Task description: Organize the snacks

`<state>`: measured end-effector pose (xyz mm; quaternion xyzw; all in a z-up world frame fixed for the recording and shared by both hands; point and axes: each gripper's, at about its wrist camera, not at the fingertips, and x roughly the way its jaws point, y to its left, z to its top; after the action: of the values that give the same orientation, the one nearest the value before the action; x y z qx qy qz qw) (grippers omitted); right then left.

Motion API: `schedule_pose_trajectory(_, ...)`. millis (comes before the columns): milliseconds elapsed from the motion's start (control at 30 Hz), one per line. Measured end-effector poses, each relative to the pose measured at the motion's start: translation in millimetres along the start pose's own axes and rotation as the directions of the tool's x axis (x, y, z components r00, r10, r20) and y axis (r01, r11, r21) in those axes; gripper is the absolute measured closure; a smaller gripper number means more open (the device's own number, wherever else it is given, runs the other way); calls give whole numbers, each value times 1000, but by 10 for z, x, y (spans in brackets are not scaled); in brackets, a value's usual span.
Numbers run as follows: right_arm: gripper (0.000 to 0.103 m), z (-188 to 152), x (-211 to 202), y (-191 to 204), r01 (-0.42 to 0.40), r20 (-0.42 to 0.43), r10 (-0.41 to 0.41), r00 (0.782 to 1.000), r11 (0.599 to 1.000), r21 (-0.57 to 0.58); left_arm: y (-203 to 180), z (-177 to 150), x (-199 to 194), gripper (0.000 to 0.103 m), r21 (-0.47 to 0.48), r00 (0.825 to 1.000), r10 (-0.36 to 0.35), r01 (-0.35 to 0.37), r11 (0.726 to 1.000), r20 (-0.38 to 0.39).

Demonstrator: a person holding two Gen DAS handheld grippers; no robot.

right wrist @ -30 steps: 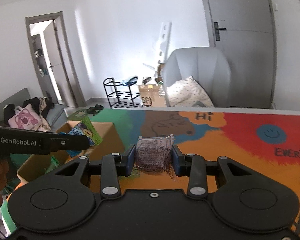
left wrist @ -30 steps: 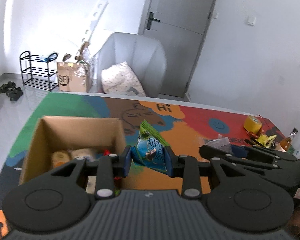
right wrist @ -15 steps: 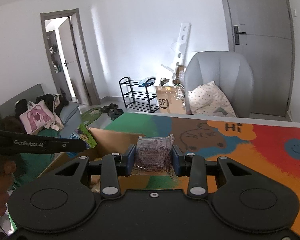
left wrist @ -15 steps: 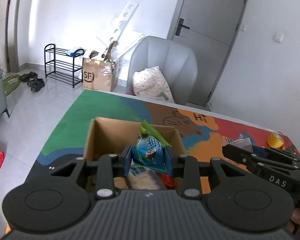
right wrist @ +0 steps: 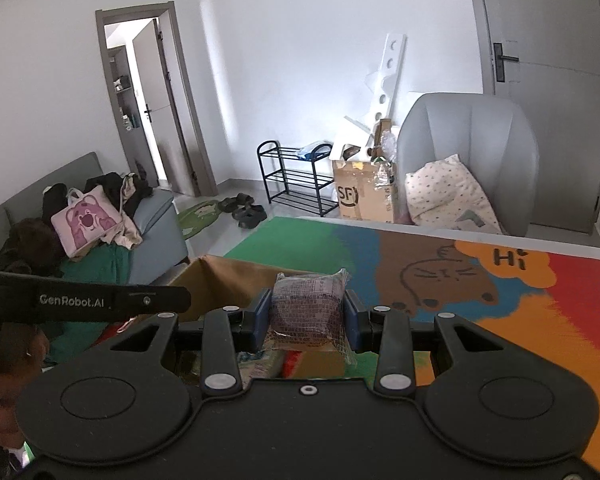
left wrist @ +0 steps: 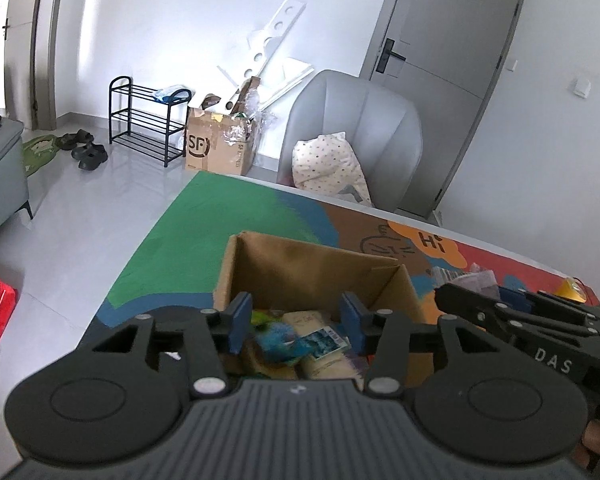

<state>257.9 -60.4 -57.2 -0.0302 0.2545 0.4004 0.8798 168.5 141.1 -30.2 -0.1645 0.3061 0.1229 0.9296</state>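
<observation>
Right wrist: gripper hides box contents.

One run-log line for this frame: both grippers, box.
left hand-held gripper: open over box | blue packet: in box | right hand-held gripper: shut on brown packet, near box

Blue snack packet inside cardboard box

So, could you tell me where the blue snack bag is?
The blue bag lies in the cardboard box, among other snacks, below the open left gripper in the left wrist view.
</observation>
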Motion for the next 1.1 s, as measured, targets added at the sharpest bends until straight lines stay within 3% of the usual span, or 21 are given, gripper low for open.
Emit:
schedule_pose_trajectory(200, 64, 44, 73, 160, -37, 2, 37, 999, 999, 2, 92, -26, -77, 44, -10, 1000, -7, 7, 1000, 7)
schedule_pose_trajectory(267, 48, 51, 53, 206, -40, 18, 40, 999, 999, -11, 116, -32, -87, 41, -15, 1000, -9, 9, 1000, 6)
schedule_pose_trajectory(433, 41, 29, -60, 198, 3, 24, -2, 1000, 1000, -22, 46, -70, -111, 25, 13, 1000, 0, 0, 1000, 22)
schedule_pose_trajectory(633, 27, -35, -216, 114, 46, 25, -46, 999, 999, -7, -57, -118, -151, 15, 29, 1000, 5, -5, 1000, 30)
schedule_pose_trajectory(733, 26, -72, -289, 61, 57, 19, -58, 998, 998, 12, -89, -147, -175, 14, 24, 1000, 0, -1, 1000, 28)
schedule_pose_trajectory(1100, 0, -216, -603, -75, 111, 30, -113, 993, 992, 53, -329, -330, -371, 8, 62, 1000, 0, -1, 998, 24)
